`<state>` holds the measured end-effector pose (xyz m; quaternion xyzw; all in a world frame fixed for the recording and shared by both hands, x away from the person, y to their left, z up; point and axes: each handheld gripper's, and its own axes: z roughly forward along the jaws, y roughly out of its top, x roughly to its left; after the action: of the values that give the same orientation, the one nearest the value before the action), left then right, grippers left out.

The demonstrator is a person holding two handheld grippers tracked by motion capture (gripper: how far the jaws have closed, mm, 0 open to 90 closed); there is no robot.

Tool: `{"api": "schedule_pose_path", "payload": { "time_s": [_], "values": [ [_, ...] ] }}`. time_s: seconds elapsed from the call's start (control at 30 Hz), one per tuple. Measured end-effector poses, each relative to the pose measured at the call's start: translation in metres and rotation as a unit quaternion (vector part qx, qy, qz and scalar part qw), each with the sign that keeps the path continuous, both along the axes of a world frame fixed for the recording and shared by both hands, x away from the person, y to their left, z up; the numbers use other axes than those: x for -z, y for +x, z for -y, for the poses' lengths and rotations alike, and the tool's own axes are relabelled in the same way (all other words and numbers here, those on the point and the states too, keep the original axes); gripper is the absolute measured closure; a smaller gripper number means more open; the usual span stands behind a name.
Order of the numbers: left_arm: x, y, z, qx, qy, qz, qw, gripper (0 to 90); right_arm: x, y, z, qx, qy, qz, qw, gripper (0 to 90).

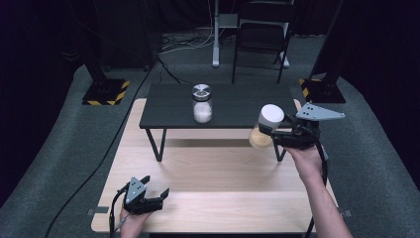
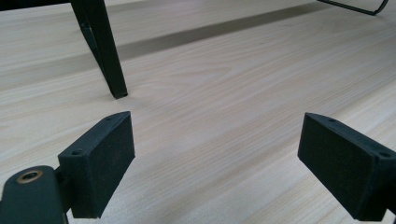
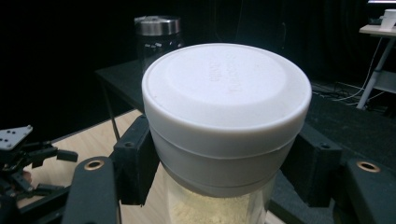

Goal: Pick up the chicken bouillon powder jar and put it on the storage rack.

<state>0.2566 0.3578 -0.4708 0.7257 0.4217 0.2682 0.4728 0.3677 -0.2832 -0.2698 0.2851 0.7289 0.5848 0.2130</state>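
gripping a clear jar of pale yellow powder with a white plastic lid (image 1: 266,125), the right gripper (image 1: 280,136) holds it clamped at the lid (image 3: 227,108), lifted above the light wooden table (image 1: 218,173) just off the right front corner of the small black raised shelf (image 1: 237,106). a second clear jar of white powder with a silver metal lid (image 1: 201,103) stands upright on that shelf. the left gripper (image 1: 154,191) rests low near the table's front edge, jaws spread wide with nothing between them.
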Motion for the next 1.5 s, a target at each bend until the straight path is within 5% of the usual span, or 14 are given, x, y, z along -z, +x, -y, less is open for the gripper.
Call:
{"api": "schedule_pose_path", "payload": {
  "time_s": [0.5,1.03,1.13,1.3,1.5],
  "values": [
    [0.000,0.000,0.000,0.001,0.001,-0.001,1.0000,10.5,-0.018,0.015,-0.017,0.035,0.010,0.005,0.9993,33.6],
    [0.000,0.001,0.000,0.002,0.000,-0.001,1.0000,10.5,-0.035,0.042,-0.051,0.099,-0.023,-0.010,0.9947,33.4],
    [0.000,0.000,0.000,0.003,0.002,0.000,1.0000,10.6,-0.032,0.045,-0.047,0.097,-0.008,-0.015,0.9952,32.6],
    [0.000,0.001,0.000,0.003,0.001,-0.001,1.0000,10.5,-0.030,0.040,-0.044,0.095,-0.003,-0.007,0.9954,16.6],
    [0.000,0.000,0.000,0.003,0.002,0.000,1.0000,10.5,-0.018,0.024,-0.028,0.078,0.002,0.020,0.9968,9.5]
  ]
}}
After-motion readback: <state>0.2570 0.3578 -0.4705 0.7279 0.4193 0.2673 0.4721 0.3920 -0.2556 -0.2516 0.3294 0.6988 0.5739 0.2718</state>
